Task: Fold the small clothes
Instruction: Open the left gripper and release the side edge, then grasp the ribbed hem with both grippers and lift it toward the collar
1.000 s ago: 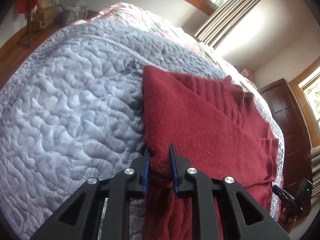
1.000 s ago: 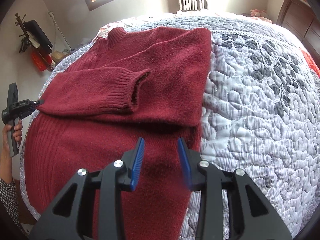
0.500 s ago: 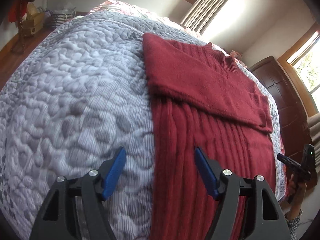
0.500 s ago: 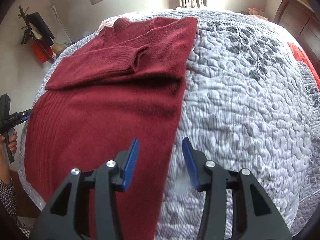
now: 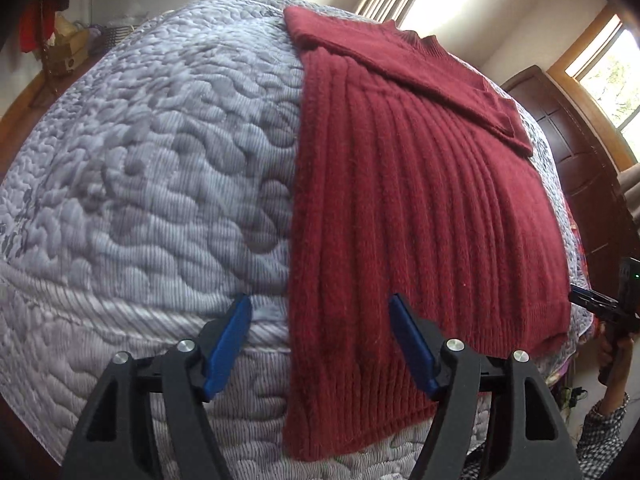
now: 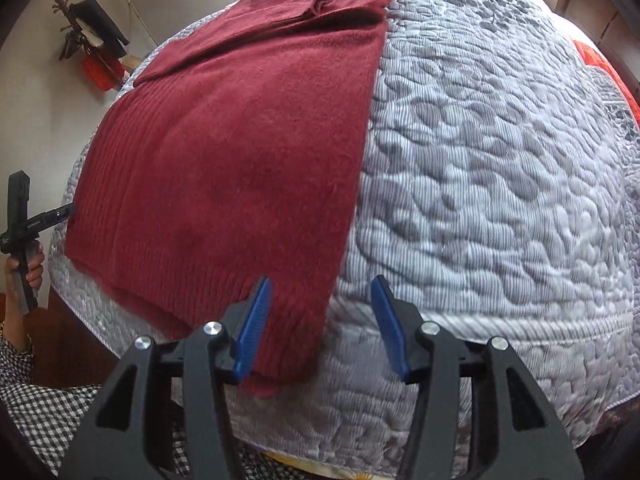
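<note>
So there's a dark red sweater (image 5: 412, 184) lying flat on a grey quilted bedspread (image 5: 160, 160), both sleeves folded across the chest up at the far end. The left gripper (image 5: 322, 344) has its blue fingers spread wide with nothing between them, sitting right at the near hem. The sweater's left edge runs up between its two fingers, so the left finger (image 5: 228, 344) is over bare quilt and the right one is over the ribbed knit. Can't tell whether they actually touch the fabric.

The right gripper (image 6: 326, 320) is much the same: fingers wide apart, empty, at the opposite bottom corner of the sweater (image 6: 240, 140). Its left finger (image 6: 254, 324) is over the hem, the right one over the bedspread (image 6: 500, 160).

Off to the far left of the right gripper you can spot the other tool held in a hand (image 6: 30, 268) with a checked sleeve (image 6: 48, 412) below it.
</note>
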`<control>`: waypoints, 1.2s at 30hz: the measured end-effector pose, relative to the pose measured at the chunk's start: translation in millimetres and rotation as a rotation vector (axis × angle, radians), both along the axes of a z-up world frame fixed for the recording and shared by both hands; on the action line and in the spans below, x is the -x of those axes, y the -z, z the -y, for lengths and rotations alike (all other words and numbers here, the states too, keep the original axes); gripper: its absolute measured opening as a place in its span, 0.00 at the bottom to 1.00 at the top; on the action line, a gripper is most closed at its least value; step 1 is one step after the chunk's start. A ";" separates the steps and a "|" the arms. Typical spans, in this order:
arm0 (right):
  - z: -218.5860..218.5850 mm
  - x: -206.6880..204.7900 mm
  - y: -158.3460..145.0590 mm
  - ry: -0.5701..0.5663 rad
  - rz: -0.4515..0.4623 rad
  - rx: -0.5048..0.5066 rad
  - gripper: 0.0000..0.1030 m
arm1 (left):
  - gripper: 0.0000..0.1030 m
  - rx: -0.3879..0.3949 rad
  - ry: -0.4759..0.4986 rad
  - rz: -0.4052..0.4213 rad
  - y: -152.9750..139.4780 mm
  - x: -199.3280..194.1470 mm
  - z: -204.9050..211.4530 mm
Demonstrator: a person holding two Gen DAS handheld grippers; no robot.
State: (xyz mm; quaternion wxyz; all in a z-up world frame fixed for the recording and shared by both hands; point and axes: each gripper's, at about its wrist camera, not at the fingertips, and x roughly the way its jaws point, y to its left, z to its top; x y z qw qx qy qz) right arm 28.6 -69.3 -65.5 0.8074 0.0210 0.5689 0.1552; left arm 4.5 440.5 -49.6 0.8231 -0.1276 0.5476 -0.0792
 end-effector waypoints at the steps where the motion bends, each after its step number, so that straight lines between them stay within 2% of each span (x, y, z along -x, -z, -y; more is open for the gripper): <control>1: -0.6 6.1 -0.2 0.000 0.007 0.004 0.50 | 0.70 0.005 0.003 -0.004 -0.2 4.0 2.7; 4: 0.8 18.5 -1.8 0.001 0.003 -0.044 0.51 | 0.69 0.045 0.029 -0.022 2.2 16.9 12.2; 7: 1.3 22.9 0.1 -0.002 -0.019 -0.091 0.52 | 0.68 0.028 0.039 -0.019 4.9 23.5 21.4; 10: 0.4 24.2 1.9 0.001 -0.027 -0.117 0.47 | 0.68 0.035 0.040 -0.015 4.9 24.1 25.9; 12: -1.8 23.7 5.2 0.000 -0.053 -0.158 0.45 | 0.63 0.042 0.035 -0.020 5.6 22.9 28.6; 15: -9.5 21.3 8.0 -0.003 -0.062 -0.135 0.43 | 0.60 0.042 0.028 -0.023 6.3 22.9 30.9; 17: -12.4 20.5 9.1 -0.003 -0.065 -0.144 0.41 | 0.51 0.039 0.020 -0.026 7.4 23.7 31.1; 19: -15.9 20.0 9.6 -0.014 -0.069 -0.161 0.30 | 0.43 0.040 0.014 -0.024 7.3 24.1 31.2; 20: -17.2 19.8 10.3 -0.017 -0.071 -0.170 0.29 | 0.37 0.040 0.012 -0.024 7.3 24.8 30.1; 24: -18.7 20.5 13.9 -0.015 -0.074 -0.192 0.14 | 0.23 0.030 -0.012 -0.027 8.5 28.9 20.9; 26: -17.9 22.8 12.3 -0.017 -0.064 -0.207 0.12 | 0.15 0.042 -0.019 -0.029 9.4 30.6 16.6; 34: -4.9 28.6 10.2 0.009 -0.045 -0.265 0.10 | 0.12 0.062 -0.027 -0.045 17.3 39.3 11.7; 36: -0.6 27.8 10.1 0.010 -0.044 -0.259 0.11 | 0.17 0.050 -0.016 -0.054 18.6 37.2 15.0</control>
